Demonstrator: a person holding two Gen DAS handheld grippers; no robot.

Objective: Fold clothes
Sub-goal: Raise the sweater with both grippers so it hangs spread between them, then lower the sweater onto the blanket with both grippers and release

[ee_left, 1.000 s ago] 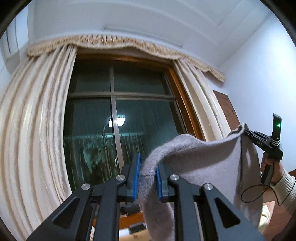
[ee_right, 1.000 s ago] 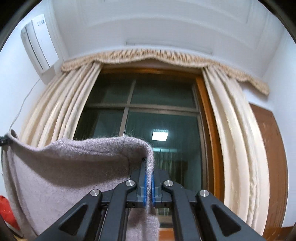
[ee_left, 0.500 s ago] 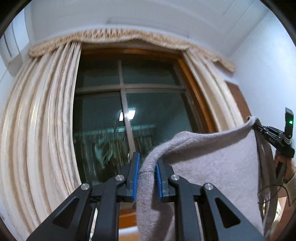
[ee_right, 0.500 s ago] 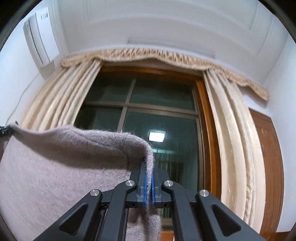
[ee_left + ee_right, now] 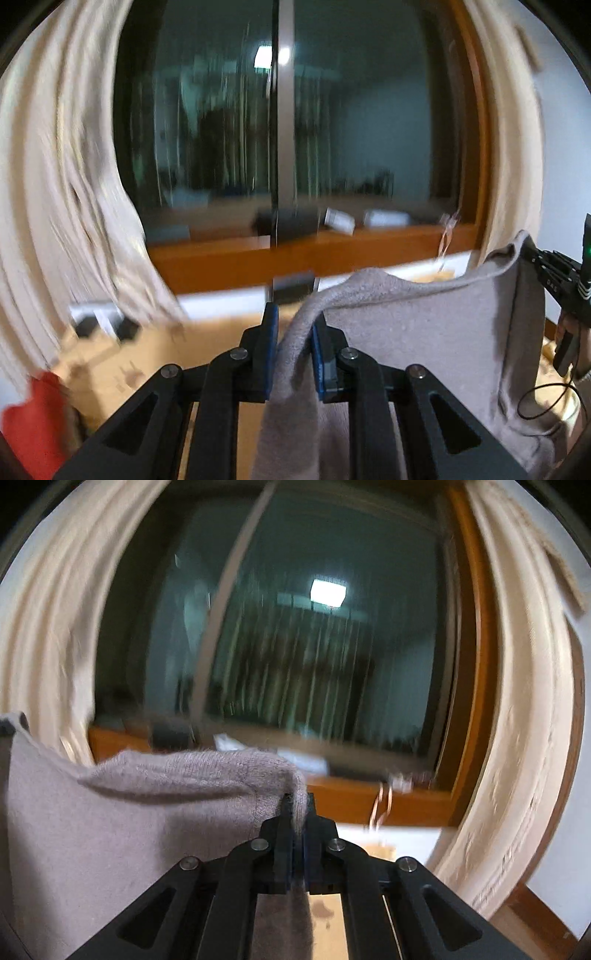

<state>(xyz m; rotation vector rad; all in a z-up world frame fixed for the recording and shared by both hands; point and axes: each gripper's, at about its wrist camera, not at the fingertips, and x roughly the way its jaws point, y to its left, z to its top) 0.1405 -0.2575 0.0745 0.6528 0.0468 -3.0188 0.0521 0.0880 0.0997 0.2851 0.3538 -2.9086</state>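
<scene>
Both grippers are clamped on the grey sweater — left gripper pinching one top corner, right gripper squeezed tight on the other. So it's hanging in the air between the 2, spread wide, no fold showing. Below is a wooden surface, further back curtains and a dark window — folding's mostly left, I'd say.

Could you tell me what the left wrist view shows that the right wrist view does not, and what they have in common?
Only the left wrist view shows the right gripper from outside, a hand on its handle, and something red at the lower left. Only the right wrist view shows the right gripper's jaws shut tight on the grey knit garment. Both show that garment stretched between the grippers, with the dark window and cream curtains behind it.
</scene>
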